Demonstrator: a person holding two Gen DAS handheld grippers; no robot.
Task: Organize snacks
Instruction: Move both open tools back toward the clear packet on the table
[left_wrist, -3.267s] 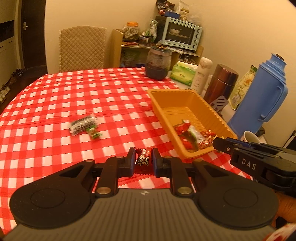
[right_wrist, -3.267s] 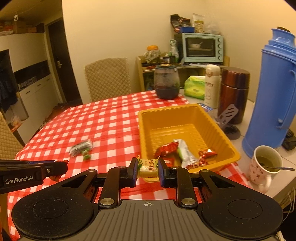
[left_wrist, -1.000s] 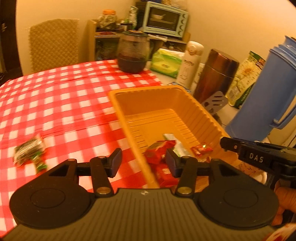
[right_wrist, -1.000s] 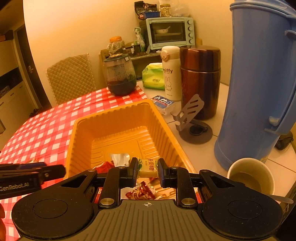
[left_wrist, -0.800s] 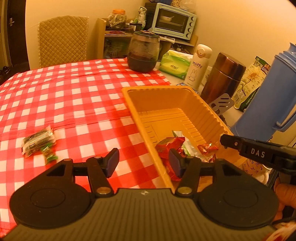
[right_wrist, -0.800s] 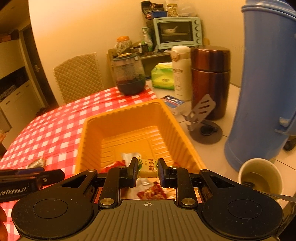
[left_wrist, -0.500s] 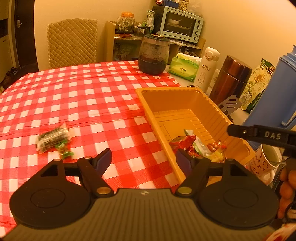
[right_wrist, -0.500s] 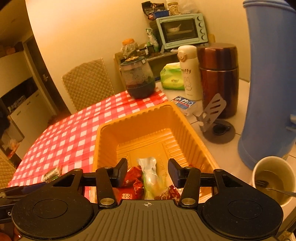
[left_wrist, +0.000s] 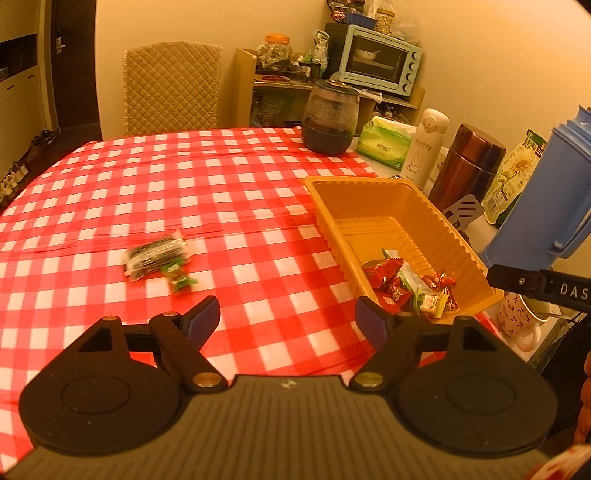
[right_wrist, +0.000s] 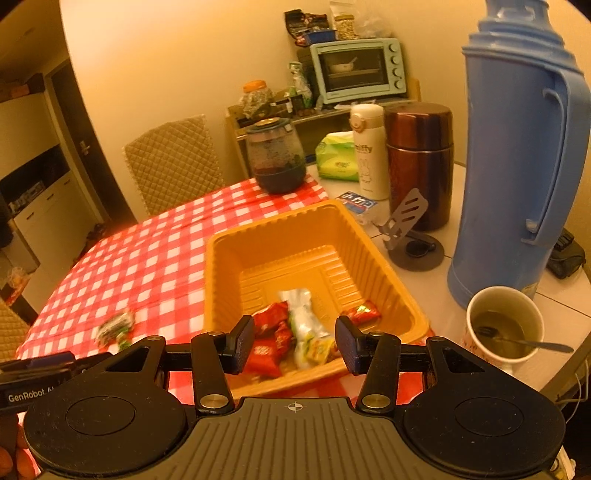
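Note:
An orange tray stands on the red checked tablecloth and holds several wrapped snacks at its near end. A dark snack packet and a small green candy lie on the cloth to the tray's left; they also show blurred in the right wrist view. My left gripper is open and empty above the cloth, left of the tray's near corner. My right gripper is open and empty over the tray's near end.
A blue thermos, a mug with a spoon, a brown flask, a white bottle, a phone stand and a dark glass jar stand right of and behind the tray. A chair is at the far side.
Both grippers let go of their snacks into the tray and opened wide. Both have drawn back from the tray, the left one swinging left toward the loose snacks.

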